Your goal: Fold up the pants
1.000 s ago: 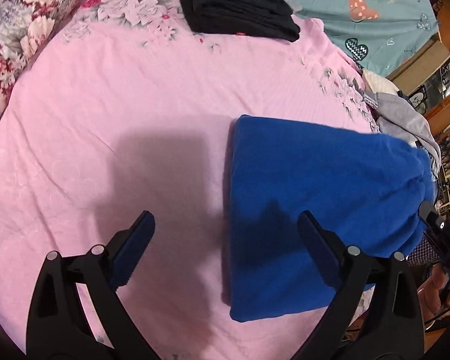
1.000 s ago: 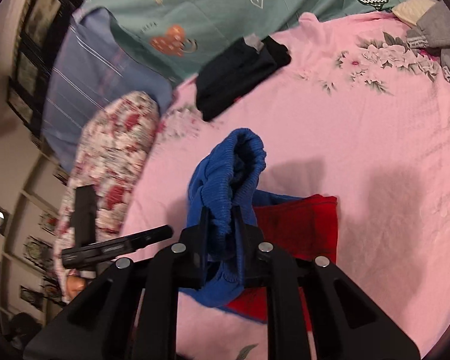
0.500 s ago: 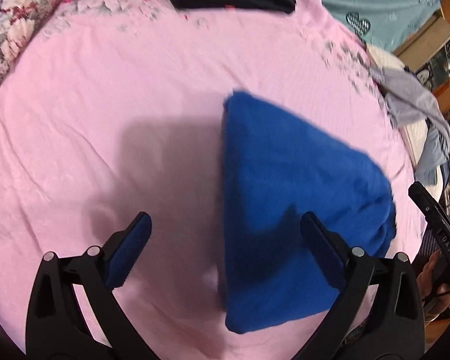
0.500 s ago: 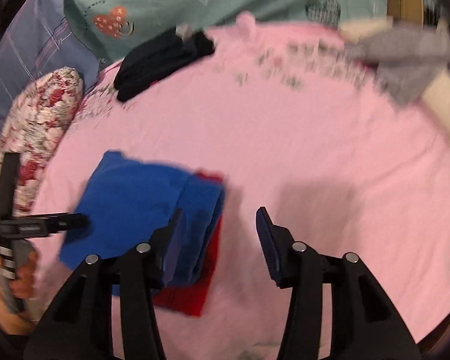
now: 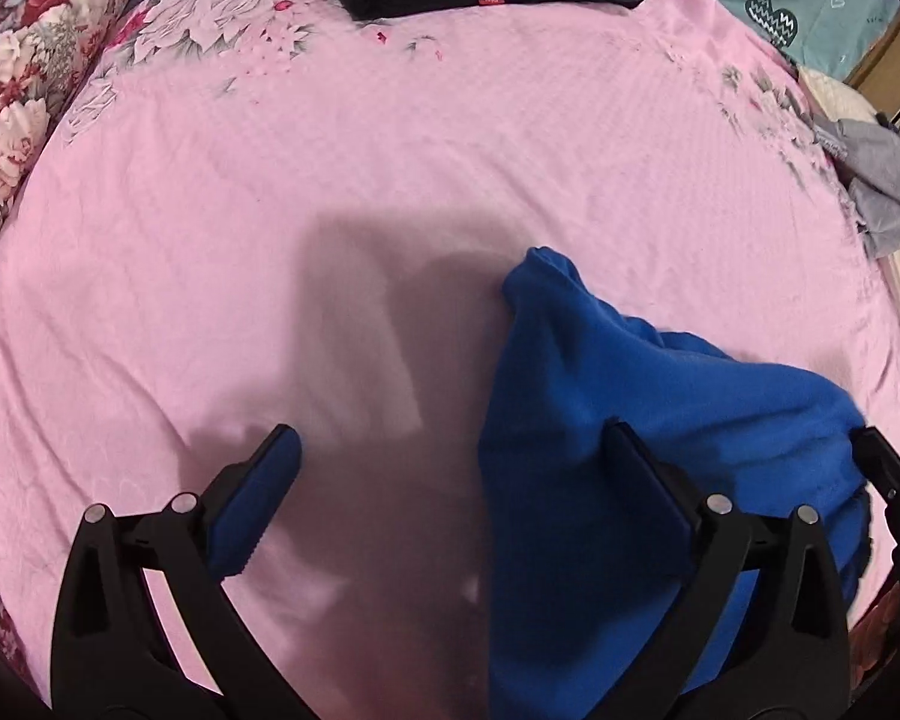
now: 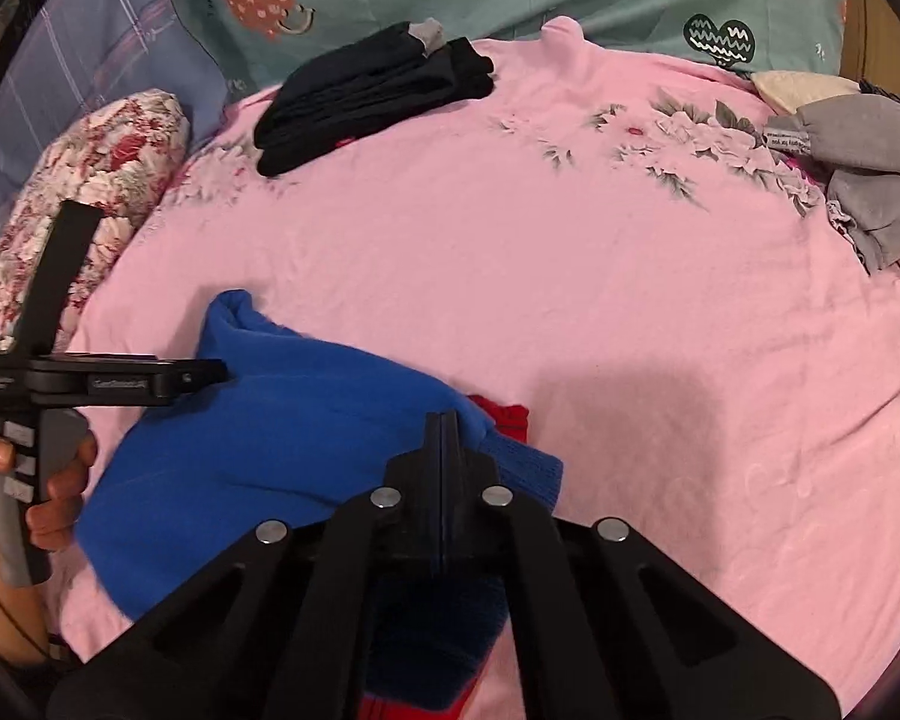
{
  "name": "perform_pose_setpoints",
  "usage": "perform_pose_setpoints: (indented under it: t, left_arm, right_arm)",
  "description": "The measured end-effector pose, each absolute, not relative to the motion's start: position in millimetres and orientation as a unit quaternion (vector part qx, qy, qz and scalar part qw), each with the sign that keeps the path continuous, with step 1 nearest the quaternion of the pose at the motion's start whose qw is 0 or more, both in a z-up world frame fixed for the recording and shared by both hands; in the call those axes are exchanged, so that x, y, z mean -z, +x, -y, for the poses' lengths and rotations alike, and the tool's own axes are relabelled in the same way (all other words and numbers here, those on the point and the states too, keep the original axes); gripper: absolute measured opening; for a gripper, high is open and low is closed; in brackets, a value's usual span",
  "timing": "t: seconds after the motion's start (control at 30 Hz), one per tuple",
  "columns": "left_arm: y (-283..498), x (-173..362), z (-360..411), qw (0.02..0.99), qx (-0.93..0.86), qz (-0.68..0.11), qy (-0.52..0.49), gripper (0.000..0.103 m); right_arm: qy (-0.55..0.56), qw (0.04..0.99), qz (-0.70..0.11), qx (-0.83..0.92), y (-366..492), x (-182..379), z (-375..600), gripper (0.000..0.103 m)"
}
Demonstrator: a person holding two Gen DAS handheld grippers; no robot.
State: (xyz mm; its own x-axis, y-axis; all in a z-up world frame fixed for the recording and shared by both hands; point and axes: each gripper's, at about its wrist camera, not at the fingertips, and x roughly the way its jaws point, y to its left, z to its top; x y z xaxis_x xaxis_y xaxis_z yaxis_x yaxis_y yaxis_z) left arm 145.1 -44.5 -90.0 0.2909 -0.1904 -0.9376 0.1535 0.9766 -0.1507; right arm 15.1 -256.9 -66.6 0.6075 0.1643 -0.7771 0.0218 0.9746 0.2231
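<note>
Blue pants (image 6: 258,450) folded, right claw (image 6: 444,438) pinched

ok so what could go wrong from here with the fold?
1. The right tool is shut at the edge of the bright blue fleece pants; whether it grips fabric is unclear, so a lift could slip.
2. The red garment underneath might drag along.
3. The left tool is open, so nothing pins the bundle.

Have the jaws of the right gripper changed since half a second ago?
Yes. The right gripper had its jaws apart above the pink bedsheet; now they are pressed together at the edge of the blue pants, near the red garment.
</note>
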Motion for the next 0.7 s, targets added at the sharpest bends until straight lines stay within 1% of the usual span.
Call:
perform_pose_setpoints:
  t: [0.03, 0.1, 0.17, 0.23, 0.3, 0.37, 0.43, 0.47, 0.53, 0.6, 0.67, 0.7]
  left_arm:
    - [140.7, 84.7, 41.9, 0.804, 0.108, -0.584, -0.024, 0.101]
    - [129.0, 74.3, 37.2, 0.807, 0.121, -0.577, -0.046, 0.101]
    - [117.5, 67.0, 38.7, 0.805, 0.142, -0.573, -0.053, 0.101]
    - [103.0, 68.1, 49.7, 0.805, 0.16, -0.571, -0.024, 0.101]
    - [96.4, 75.0, 60.9, 0.81, 0.161, -0.564, 0.01, 0.101]
    - [95.8, 78.0, 60.6, 0.809, 0.156, -0.566, 0.002, 0.101]
    - [96.4, 73.9, 52.3, 0.798, 0.155, -0.582, -0.023, 0.101]
    - [95.1, 71.0, 45.6, 0.795, 0.159, -0.585, -0.03, 0.101]
    - [90.8, 64.1, 36.7, 0.793, 0.168, -0.585, -0.038, 0.101]
    - [86.4, 55.6, 27.2, 0.792, 0.181, -0.581, -0.055, 0.101]
    - [84.0, 49.7, 23.5, 0.79, 0.187, -0.579, -0.072, 0.101]
    - [83.3, 49.1, 21.1, 0.787, 0.189, -0.581, -0.08, 0.101]
  right_arm:
    - [0.112, 0.89, -0.44, -0.044, 10.8, 63.0, 258.4, 0.001]
    - [0.139, 0.892, -0.428, -0.047, -3.8, 49.9, 264.8, 0.011]
    - [0.156, 0.893, -0.415, -0.075, -21.5, 38.9, 263.6, 0.011]
    - [0.167, 0.882, -0.424, -0.118, -33.6, 37.2, 255.4, 0.012]
    - [0.155, 0.869, -0.455, -0.12, -41.6, 50.3, 246.7, 0.022]
    - [0.143, 0.866, -0.47, -0.095, -43.1, 65.4, 248.1, 0.022]
    - [0.167, 0.865, -0.462, -0.103, -47.5, 66.8, 254.7, 0.022]
    - [0.176, 0.865, -0.458, -0.105, -51.0, 62.9, 258.1, 0.024]
    - [0.19, 0.867, -0.446, -0.114, -56.7, 54.6, 265.7, 0.038]
    - [0.21, 0.874, -0.427, -0.099, -63.4, 46.6, 279.3, 0.066]
    - [0.239, 0.88, -0.401, -0.084, -69.7, 43.4, 295.6, 0.074]
    - [0.254, 0.878, -0.397, -0.087, -68.7, 44.2, 301.8, 0.075]
